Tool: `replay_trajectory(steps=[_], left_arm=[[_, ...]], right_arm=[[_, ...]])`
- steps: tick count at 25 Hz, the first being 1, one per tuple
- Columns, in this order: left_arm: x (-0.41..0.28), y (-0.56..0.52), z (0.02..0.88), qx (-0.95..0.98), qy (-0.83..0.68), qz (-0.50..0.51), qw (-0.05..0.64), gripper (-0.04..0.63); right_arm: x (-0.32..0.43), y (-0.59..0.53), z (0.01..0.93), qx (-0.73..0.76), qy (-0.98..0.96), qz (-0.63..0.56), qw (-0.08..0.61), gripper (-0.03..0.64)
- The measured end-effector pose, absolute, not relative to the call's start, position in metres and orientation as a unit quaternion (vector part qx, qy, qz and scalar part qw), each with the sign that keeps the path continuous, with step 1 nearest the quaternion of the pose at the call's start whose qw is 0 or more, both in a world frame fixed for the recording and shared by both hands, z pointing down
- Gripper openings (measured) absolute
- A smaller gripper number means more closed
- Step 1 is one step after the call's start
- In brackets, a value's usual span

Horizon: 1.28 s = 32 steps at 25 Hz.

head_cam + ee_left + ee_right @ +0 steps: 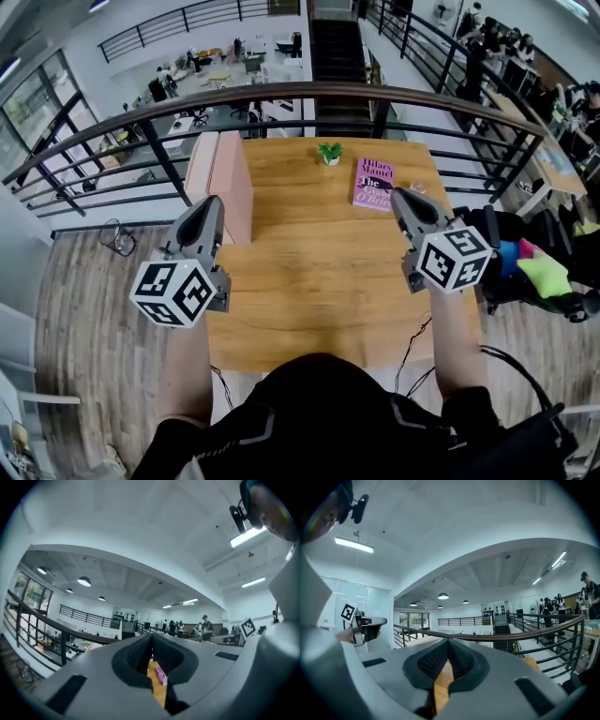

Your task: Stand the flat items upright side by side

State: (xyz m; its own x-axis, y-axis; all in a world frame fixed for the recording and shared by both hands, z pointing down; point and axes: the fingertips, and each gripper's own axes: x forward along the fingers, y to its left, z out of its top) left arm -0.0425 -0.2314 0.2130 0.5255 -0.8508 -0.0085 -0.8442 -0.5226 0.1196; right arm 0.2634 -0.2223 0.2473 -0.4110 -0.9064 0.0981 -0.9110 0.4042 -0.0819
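Both tongs are closed with nothing between them. The left tongs (212, 202) and right tongs (401, 195) are held level above the table (319, 281), on the person's side of the potted plant (329, 152).

The pink book (373, 183) lies flat, cover up, just right of the plant and untouched. Well left of the plant, at the table's edge, a pale pink block (223, 183) stands upright; whether it is one item or two cannot be told.

Judgement: the block likely starts the row. The book remains to be stood beside it, and the tongs must open first.
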Motion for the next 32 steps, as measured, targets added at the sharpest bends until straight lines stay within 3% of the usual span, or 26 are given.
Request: replay_trajectory(steps=[12,32], left_arm=[[-0.05,-0.232,0.224,0.848,-0.528,-0.009,0.027,0.029],[-0.069,-0.237,0.238,0.825,-0.562,-0.007,0.062,0.029]], right_arm=[[0.258,-0.218,0.246,0.539,-0.841,0.044,0.026,0.009],[0.251,-0.225,0.246,0.541,-0.84,0.033,0.04,0.009]])
